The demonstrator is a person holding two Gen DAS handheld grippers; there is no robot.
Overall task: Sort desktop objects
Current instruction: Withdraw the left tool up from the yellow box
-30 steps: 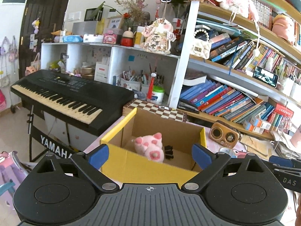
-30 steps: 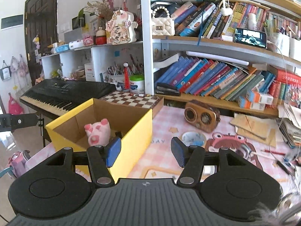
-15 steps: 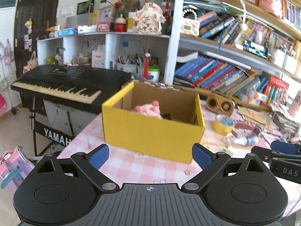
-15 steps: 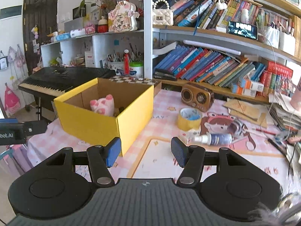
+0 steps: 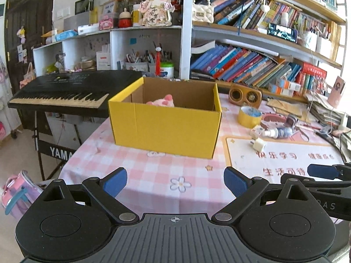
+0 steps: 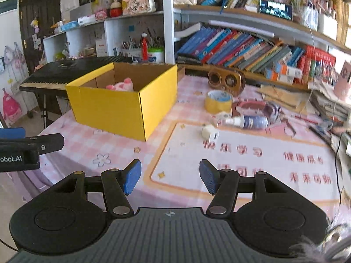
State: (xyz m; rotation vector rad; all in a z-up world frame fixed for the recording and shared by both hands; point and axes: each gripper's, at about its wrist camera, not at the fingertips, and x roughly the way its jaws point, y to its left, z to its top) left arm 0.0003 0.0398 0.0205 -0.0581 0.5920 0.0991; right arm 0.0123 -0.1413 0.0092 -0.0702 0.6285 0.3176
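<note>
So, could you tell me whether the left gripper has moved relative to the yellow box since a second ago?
Yes. The left gripper has drawn back from the yellow box: earlier its pads flanked the box, now checked tablecloth shows between them.

Left wrist view: camera sits just behind the left gripper (image 5: 175, 183), looking forward and somewhat down across the near edge of the table (image 5: 153, 175) toward the bookshelf (image 5: 252, 65) at the far side. Yellow box (image 5: 166, 127) roughly centred, mid-distance; keyboard (image 5: 65, 92) at far left. The right gripper's fingertip enters at the right edge.

Right wrist view: camera behind the right gripper (image 6: 170, 179), same general heading, set further right; the box (image 6: 114, 111) falls left of centre, the printed mat (image 6: 252, 157) fills the near ground. Right side is blurred, probably stacked papers.

Shared: box, tape roll (image 5: 249, 116) (image 6: 218, 102), spray bottle (image 5: 277, 132) (image 6: 248, 121), bookshelf, keyboard.
</note>
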